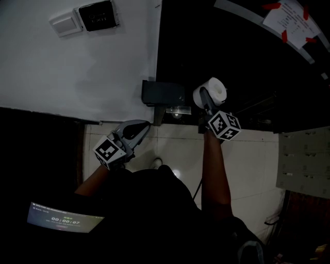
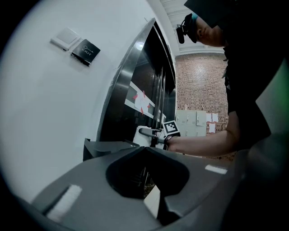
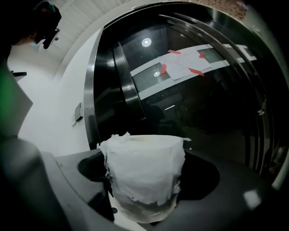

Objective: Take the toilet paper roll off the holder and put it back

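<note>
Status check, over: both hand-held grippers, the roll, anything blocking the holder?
Left hand-held gripper shut, empty, near holder. Right hand-held gripper shut on toilet paper roll, clear of holder, to its right. Nothing seen blocking holder.

a white wall (image 1: 77,67) fills the upper left of the head view. on it, near the top edge, a white switch plate (image 1: 65,23) sits just beside a black plate (image 1: 98,14). to the right stand dark glass doors (image 1: 232,51) with a metal frame (image 3: 92,90). a paper notice (image 1: 291,20) is stuck to the glass at the upper right with strips of red tape. a round light (image 3: 146,42) reflects in the glass above it. pale floor tiles (image 1: 252,165) run across the middle. grey lockers (image 1: 304,160) stand at the right edge. a brick wall (image 2: 198,85) rises behind them in the left gripper view. a small lit screen (image 1: 64,219) showing timer digits lies at the lower left.
</note>
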